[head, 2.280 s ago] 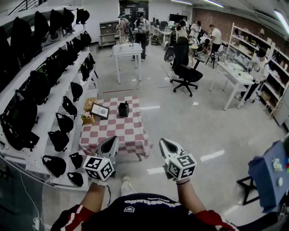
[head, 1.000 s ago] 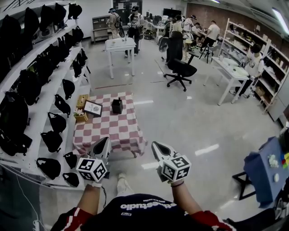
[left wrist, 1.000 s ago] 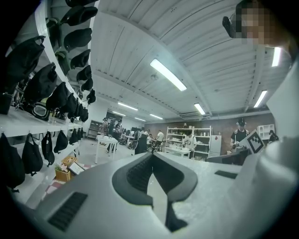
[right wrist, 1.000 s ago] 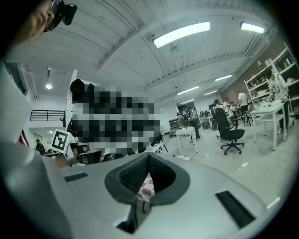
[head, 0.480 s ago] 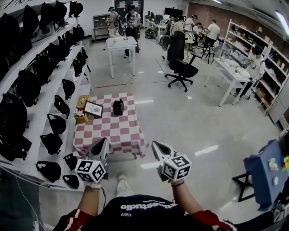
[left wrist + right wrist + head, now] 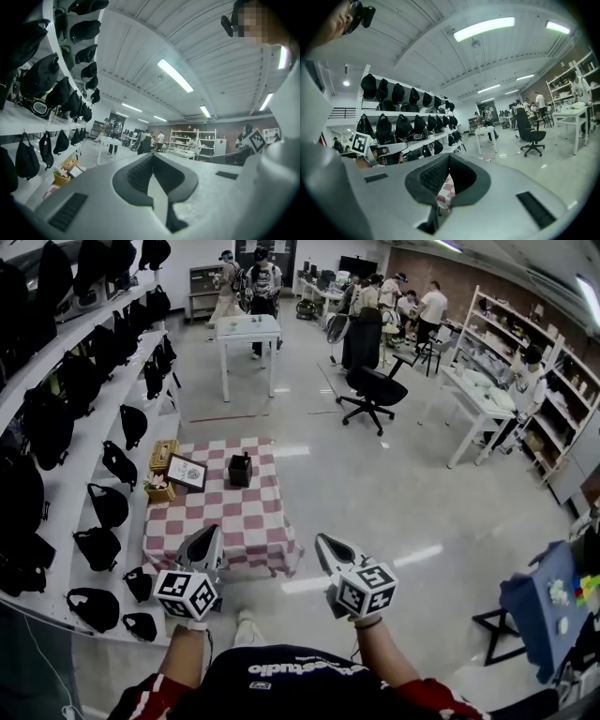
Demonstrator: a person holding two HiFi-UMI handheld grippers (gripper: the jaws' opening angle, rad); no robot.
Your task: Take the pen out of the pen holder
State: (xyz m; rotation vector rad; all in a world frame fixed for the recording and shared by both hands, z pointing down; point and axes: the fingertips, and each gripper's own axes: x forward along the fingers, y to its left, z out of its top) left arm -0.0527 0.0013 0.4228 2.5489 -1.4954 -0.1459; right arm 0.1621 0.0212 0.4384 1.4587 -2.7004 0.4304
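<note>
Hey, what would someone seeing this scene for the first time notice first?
The low table with the red-and-white checked cloth stands out mid-floor, a black pen holder at its far end. Nearest the camera, the left gripper and right gripper are both shut and empty. White shelves of black bags line the left wall.

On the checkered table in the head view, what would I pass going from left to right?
wooden box → picture frame → black pen holder

Checkered table [image 6: 246, 517] with pen holder [image 6: 241, 470]
</note>
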